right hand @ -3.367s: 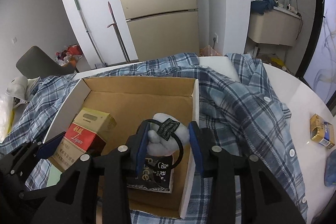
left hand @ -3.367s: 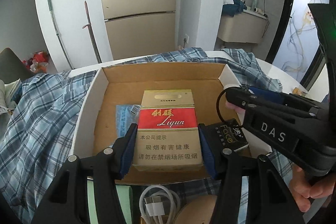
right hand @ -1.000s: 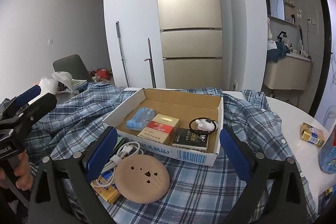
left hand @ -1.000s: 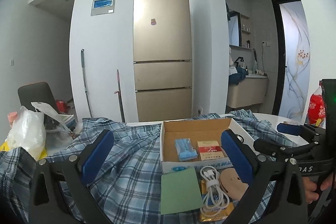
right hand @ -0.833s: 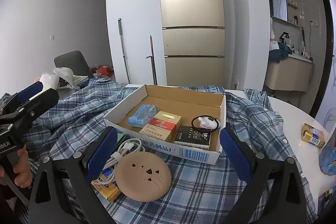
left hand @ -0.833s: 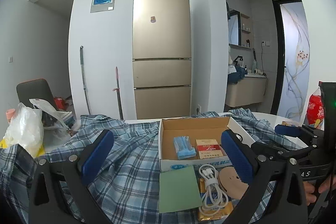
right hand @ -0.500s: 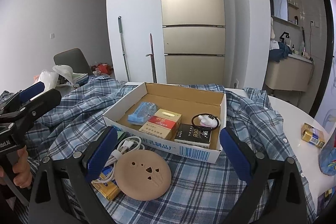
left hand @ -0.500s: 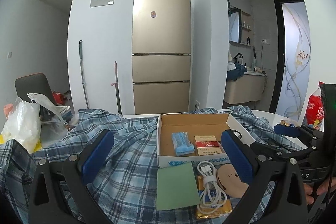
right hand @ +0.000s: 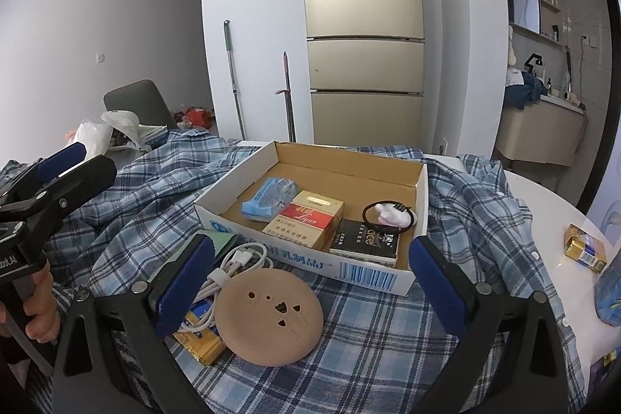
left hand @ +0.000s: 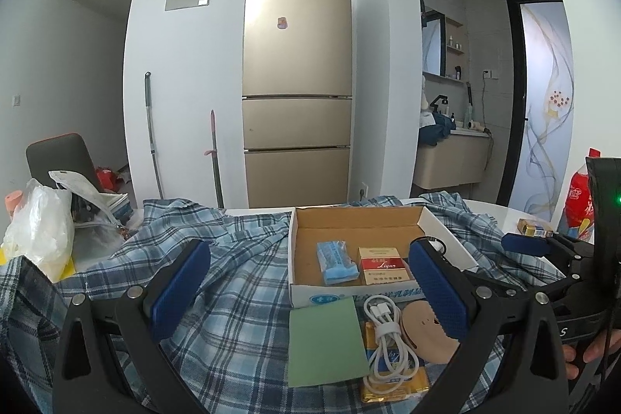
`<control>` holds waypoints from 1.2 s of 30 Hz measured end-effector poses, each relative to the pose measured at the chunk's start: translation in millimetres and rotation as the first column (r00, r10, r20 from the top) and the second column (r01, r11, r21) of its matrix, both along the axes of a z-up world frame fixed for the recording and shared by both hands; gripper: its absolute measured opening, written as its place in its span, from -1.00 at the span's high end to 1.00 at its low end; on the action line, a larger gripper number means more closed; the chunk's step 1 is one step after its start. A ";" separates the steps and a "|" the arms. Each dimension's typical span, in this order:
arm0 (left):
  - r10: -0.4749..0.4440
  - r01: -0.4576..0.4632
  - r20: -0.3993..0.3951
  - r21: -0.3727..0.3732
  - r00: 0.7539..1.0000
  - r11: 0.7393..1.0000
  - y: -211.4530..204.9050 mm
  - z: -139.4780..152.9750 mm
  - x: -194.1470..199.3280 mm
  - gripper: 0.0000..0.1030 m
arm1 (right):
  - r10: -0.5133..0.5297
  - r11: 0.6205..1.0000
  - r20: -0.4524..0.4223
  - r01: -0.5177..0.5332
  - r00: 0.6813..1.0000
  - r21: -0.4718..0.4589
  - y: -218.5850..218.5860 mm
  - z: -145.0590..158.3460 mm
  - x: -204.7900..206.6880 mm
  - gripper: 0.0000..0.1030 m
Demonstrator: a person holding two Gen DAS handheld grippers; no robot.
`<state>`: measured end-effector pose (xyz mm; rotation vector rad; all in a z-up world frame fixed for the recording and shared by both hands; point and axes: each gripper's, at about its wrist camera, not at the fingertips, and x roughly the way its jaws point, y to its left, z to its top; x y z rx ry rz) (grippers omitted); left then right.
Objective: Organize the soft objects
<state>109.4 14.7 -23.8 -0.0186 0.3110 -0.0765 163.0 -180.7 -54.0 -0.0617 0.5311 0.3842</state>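
A white cardboard box [right hand: 365, 274] sits on a blue plaid shirt [right hand: 136, 204]. Inside lie a blue tissue pack [right hand: 269, 198], a red cigarette pack [right hand: 306, 220], a black pack [right hand: 366, 239] and a black hair tie with a white plush [right hand: 390, 216]. In front of the box lie a tan disc [right hand: 269, 315], a white cable [right hand: 233, 262], a yellow pack [right hand: 198, 332] and a green pad [left hand: 324, 342]. My right gripper [right hand: 312, 284] is open and empty, a little back from the box. My left gripper [left hand: 310, 288] is open and empty too, left of the right one.
A gold pack [right hand: 584, 247] and a blue packet [right hand: 609, 297] lie on the white table at the right. A red bottle [left hand: 578, 196] stands at the far right. A plastic bag [left hand: 39, 227] and papers sit at the left. A fridge stands behind.
Both grippers let go of the cigarette pack and the hair tie inside the box, opened wide and drew back. Over the last second the views shifted only slightly.
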 end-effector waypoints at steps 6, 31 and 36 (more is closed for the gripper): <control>-0.010 0.008 -0.079 -0.022 0.997 1.000 2.8 -7.2 12.9 -1.00 | 0.017 1.000 -0.062 -0.017 0.998 0.010 0.8 -6.2 7.7 -0.94; -0.116 0.088 -0.335 -0.097 0.935 0.991 1.0 -34.1 45.4 -1.00 | 0.159 0.986 -0.436 -0.162 0.886 0.030 20.9 -57.6 42.8 -0.88; -0.124 0.073 -0.420 -0.135 0.899 0.988 6.2 -46.6 58.0 -1.00 | 0.178 0.983 -0.456 -0.174 0.872 0.051 22.3 -59.9 45.0 -0.70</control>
